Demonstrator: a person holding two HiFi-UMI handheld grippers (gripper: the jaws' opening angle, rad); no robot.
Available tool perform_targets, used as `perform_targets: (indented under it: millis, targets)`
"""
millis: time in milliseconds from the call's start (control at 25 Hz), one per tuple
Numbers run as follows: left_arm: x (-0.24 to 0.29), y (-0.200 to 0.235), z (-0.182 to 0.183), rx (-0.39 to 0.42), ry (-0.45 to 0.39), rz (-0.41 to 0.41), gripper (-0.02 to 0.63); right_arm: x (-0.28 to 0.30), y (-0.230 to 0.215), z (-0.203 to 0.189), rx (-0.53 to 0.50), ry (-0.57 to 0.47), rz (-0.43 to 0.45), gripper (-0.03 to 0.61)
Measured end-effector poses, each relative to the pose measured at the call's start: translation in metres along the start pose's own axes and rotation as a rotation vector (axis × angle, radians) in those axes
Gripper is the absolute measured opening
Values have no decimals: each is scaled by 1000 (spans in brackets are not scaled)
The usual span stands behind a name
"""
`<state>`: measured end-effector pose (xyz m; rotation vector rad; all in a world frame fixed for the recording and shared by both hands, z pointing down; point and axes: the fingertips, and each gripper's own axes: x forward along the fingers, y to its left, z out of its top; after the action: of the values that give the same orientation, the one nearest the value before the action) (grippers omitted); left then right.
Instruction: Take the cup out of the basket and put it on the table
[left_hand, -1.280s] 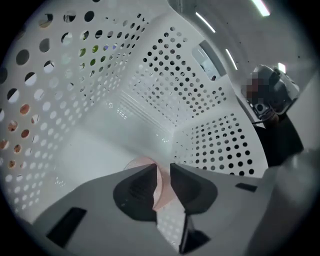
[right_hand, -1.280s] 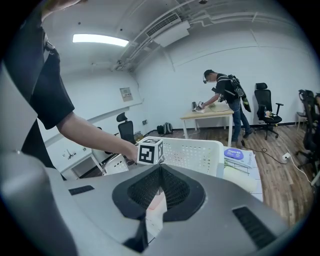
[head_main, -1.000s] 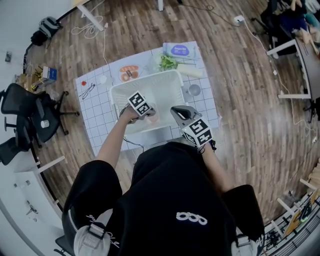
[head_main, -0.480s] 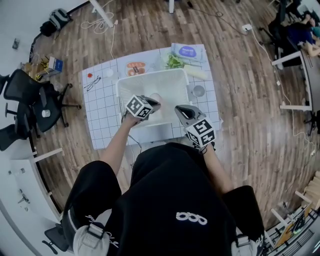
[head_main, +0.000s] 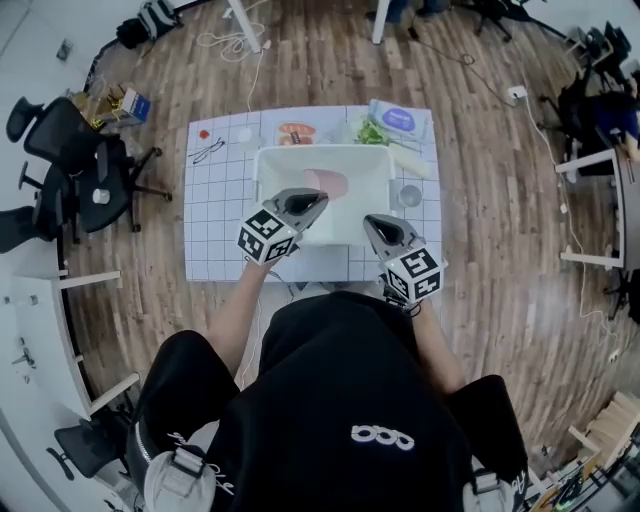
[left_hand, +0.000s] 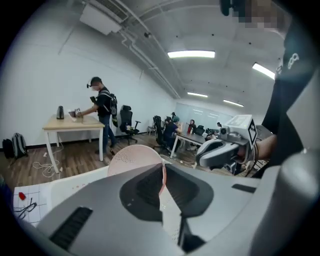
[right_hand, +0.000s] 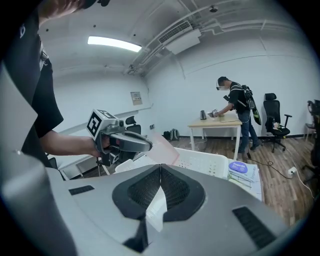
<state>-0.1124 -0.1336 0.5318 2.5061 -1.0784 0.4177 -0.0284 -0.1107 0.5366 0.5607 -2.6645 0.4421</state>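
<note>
Far left on the gridded mat (head_main: 215, 230): one pair of scissors (head_main: 208, 150). Next, left gripper (head_main: 316, 198) on a bare forearm stretched forward over the near wall of the one white basket (head_main: 320, 148), jaws almost together, pinching the rim of the one pink cup (head_main: 328, 183). Cup tipped on its side, lifted above the basket rim, over the basket's inside, not yet on the table. Behind the basket: one plate with orange food (head_main: 295, 131), one bunch of greens (head_main: 367, 132), one blue-labelled packet (head_main: 398, 118). Just right of the basket wall: one small grey round dish (head_main: 410, 195). Right gripper (head_main: 371, 221) drawn back by the basket's near right corner, jaws pressed fully together and empty, apart from the cup. Two grippers in all. In the way of a move to the mat: only the basket walls around the cup.
</note>
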Motion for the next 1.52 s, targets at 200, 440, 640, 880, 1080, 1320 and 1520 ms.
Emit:
perform_targets:
  millis: [200,440,640,880,1080,1320,1520]
  targets:
    - [-41,-14,34,56,-150,116,23,-6,14,27,-53,-44,41,25]
    - [-81,-28,38,65,-282,235,21,-8,32,57,-111,-92,100,23]
    - [-100,-36,26,39,-310,289,21,-5,45,63,-134,-98,142,24]
    - [-112,-38,19,22,-324,325,21,1,57,60,-146,-86,187,23]
    - [-116,-39,19,22,-327,335,21,3,63,60,-163,-83,205,23]
    - [-117,-41,21,25,-330,339,22,3,65,61,-165,-85,212,23]
    - [-116,-41,25,29,-335,337,21,1,62,61,-162,-85,209,23]
